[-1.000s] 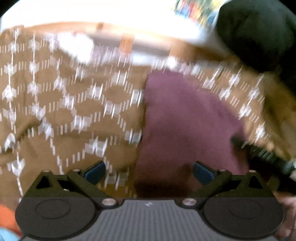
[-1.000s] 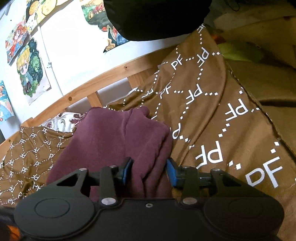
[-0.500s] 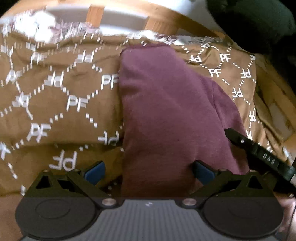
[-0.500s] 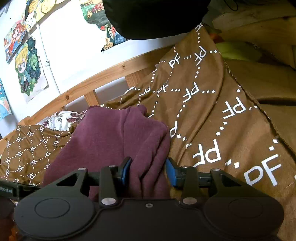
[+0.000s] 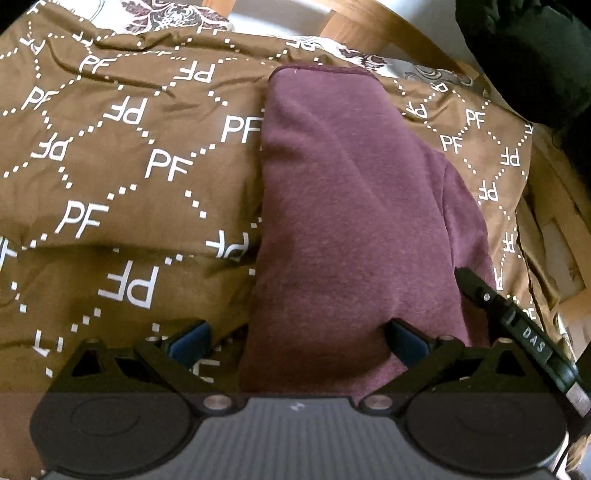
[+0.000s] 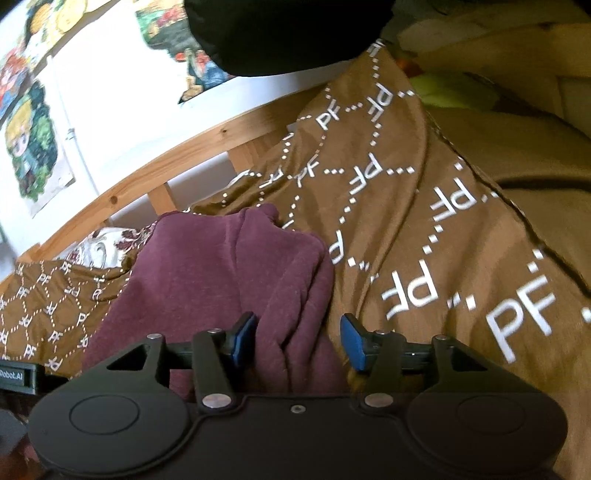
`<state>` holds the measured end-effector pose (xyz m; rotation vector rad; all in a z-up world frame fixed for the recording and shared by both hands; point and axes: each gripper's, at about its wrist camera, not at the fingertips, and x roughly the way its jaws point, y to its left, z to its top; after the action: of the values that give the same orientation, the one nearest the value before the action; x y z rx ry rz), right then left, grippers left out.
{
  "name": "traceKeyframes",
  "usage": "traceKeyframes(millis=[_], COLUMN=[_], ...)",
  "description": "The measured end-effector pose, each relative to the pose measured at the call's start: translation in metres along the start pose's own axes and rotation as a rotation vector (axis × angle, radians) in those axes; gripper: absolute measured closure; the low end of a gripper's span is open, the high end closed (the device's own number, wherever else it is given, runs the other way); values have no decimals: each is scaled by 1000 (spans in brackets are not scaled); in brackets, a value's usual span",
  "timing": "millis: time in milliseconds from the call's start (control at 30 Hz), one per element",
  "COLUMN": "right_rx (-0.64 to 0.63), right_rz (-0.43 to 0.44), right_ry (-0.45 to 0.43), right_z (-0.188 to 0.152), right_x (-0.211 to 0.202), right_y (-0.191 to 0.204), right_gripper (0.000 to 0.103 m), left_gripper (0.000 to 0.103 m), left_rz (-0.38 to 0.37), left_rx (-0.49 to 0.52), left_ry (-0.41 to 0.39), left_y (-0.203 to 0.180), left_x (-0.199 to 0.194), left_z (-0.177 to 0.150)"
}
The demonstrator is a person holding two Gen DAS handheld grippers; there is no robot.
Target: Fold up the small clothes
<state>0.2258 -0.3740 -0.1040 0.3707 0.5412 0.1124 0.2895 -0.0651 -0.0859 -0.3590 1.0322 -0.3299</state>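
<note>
Maroon fleece garment [image 5: 354, 206] on bedspread [image 5: 110, 166]. Left tool [image 5: 295, 341]: spread wide, holding nothing. Right tool [image 6: 298, 341]: parted around bunched edge, grip uncertain. Advice: align edges before creasing.

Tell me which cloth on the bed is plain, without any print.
The maroon garment, lying between the left gripper's open fingers. The brown blanket under it carries white PF letters; the sheet beyond is floral.

Brown bedspread [image 5: 110, 177] printed with white "PF" letters and dotted diamonds, spread across the bed. Behind it a wooden bed rail [image 6: 155, 173], a floral-patterned cloth [image 6: 99, 243] at its foot, and a white wall with cartoon posters [image 6: 33, 147]. Dark bulky shape [image 6: 280, 33] overhead, blurred.
</note>
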Motion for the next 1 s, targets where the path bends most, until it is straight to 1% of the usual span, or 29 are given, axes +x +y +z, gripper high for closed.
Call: traceKeyframes(millis=[67,133,167,200,233,267,300,333,400,500,633,700,767,833,867,933,1000], right_rx=[8,16,22,34,41,34,13,-21,-87,-188,-333,-394,-426,-447,-456,-455,-436], right_rz=[-6,-6,-5,-1,2,0,-5,-10,-4,34,99,147,188,228,241,264,266], right_ry=[2,-2,0,4,4,-1,-7,-18,-42,-83,-128,-173,-203,-235,-242,-244,-224], right_z=[-5,-9,-9,-10,-10,-11,-10,-10,-9,-4,0,5,12,20,23,27,30], right_x=[-3,-7,-9,-10,-13,-16,-19,-22,-31,-43,-52,-56,-53,-45,-41,-26,-2], right_y=[1,1,1,1,2,6,11,19,36,68,116,142,161,178,185,198,206], right_gripper=[50,55,64,72,76,80,82,83,85,86,86,86,86,86,86,86,86], left_gripper=[8,25,27,32,40,44,52,57,60,64,65,65,65,64,64,63,63], left_rz=[-26,-74,-93,-93,-91,-87,-87,-91,-80,3,94,149,198,243,257,267,279], left_rx=[3,6,-3,-8,-1,12,27,40,70,173,272,293,302,291,270,197,144], left_ry=[1,6,7,1,-6,-17,-31,-48,-88,-198,-374,-466,-551,-585,-587,-572,-542], left_y=[2,3,3,4,5,5,6,6,5,0,-4,-4,2,9,14,29,42], left_x=[-2,-5,-6,-8,-11,-14,-18,-24,-37,-66,-105,-120,-134,-139,-138,-132,-119], left_z=[0,1,1,0,-1,-2,-4,-5,-6,-9,-11,-9,-7,-1,5,16,25])
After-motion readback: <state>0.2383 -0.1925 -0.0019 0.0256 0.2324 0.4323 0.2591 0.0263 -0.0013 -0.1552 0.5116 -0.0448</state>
